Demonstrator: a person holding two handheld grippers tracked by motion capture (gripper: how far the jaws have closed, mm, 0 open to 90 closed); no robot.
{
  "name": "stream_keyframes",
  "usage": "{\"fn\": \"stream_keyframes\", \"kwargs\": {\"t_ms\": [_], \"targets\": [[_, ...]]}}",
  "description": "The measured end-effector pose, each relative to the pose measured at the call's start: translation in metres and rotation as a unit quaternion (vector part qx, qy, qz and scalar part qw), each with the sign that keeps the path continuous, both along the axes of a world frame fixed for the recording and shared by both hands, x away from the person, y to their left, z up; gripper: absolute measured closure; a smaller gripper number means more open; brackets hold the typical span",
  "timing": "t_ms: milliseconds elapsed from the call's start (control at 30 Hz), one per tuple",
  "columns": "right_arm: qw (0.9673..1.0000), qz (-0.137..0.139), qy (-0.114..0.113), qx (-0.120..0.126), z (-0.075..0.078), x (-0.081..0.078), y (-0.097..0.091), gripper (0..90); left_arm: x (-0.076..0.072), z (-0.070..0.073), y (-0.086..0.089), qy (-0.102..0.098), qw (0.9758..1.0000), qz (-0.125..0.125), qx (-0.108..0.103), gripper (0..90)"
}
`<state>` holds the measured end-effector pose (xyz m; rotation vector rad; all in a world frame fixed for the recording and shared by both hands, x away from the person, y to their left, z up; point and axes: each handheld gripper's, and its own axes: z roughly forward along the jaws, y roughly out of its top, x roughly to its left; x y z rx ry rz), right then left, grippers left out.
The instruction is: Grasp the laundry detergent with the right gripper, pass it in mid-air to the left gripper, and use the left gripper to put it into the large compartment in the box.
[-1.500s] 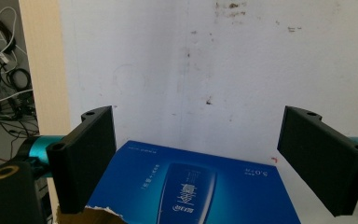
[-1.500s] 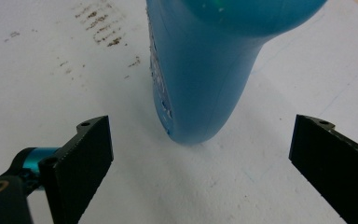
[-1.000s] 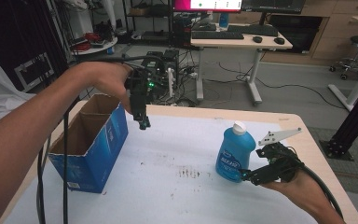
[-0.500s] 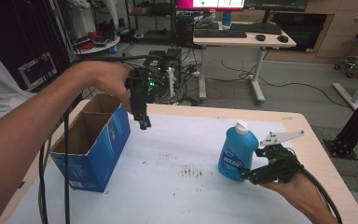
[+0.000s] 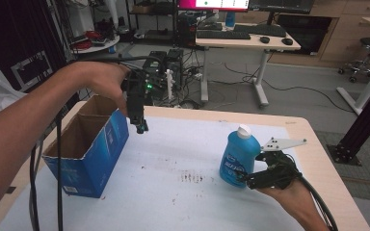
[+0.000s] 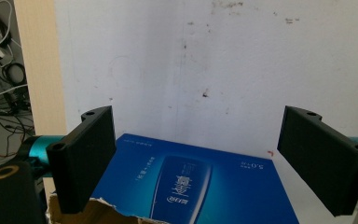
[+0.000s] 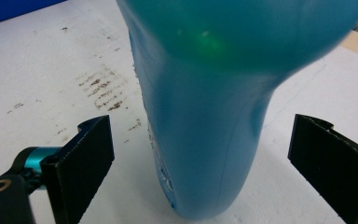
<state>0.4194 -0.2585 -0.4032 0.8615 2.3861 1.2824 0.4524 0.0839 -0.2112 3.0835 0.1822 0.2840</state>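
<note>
- The white-topped wooden table [image 5: 183, 159] carries everything, its pale surface marked by a patch of brown smudges just left of the bottle as the high view shows it.
- The open blue cardboard box [image 5: 91, 154] stands well to the left of the bottle, near the table's left edge, its flaps up and its brown inside showing (one top edge is torn, as the left gripper view shows [image 6: 186, 186]).
- The translucent blue plastic bottle with a white cap [image 5: 239, 155] stands upright on the table toward its right side; this is the landmark for the rest. In the right gripper view its body [image 7: 205, 130] rises between the two black jaws.
- The right gripper [image 5: 250, 179] sits low at the bottle's right, at its base, held in the person's right hand [image 5: 294, 195]. Its jaws stand wide apart on either side of the bottle, with a clear gap on each side, so nothing is gripped.
- The left gripper [image 5: 141, 127] hangs well to the left of the bottle and higher, pointing down just beside the box's upper right edge. Its jaws are spread wide with nothing between them (bare table and the box's printed side lie below).
</note>
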Motion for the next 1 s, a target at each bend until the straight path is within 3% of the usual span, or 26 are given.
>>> {"fn": "stream_keyframes", "kwargs": {"t_ms": [600, 700, 733, 1000], "targets": [[0.9994, -0.008, -0.023, 0.024, -0.008, 0.001, 0.003, 6.4, 0.001, -0.001, 0.004, 0.002, 1.0000, 0.002, -0.001, 11.4], [0.9989, -0.009, -0.030, 0.034, -0.010, 0.000, 0.003, 14.3, 0.001, -0.001, 0.005, 0.000, 1.0000, 0.005, -0.001, 11.3], [0.9986, -0.008, -0.031, 0.043, -0.012, 0.001, 0.002, 14.3, 0.001, -0.001, 0.005, 0.001, 1.0000, 0.005, -0.002, 11.4], [0.9986, -0.011, -0.030, 0.043, -0.016, 0.002, 0.003, 14.4, 0.001, -0.002, 0.005, 0.002, 1.0000, 0.004, -0.002, 11.4]]}}
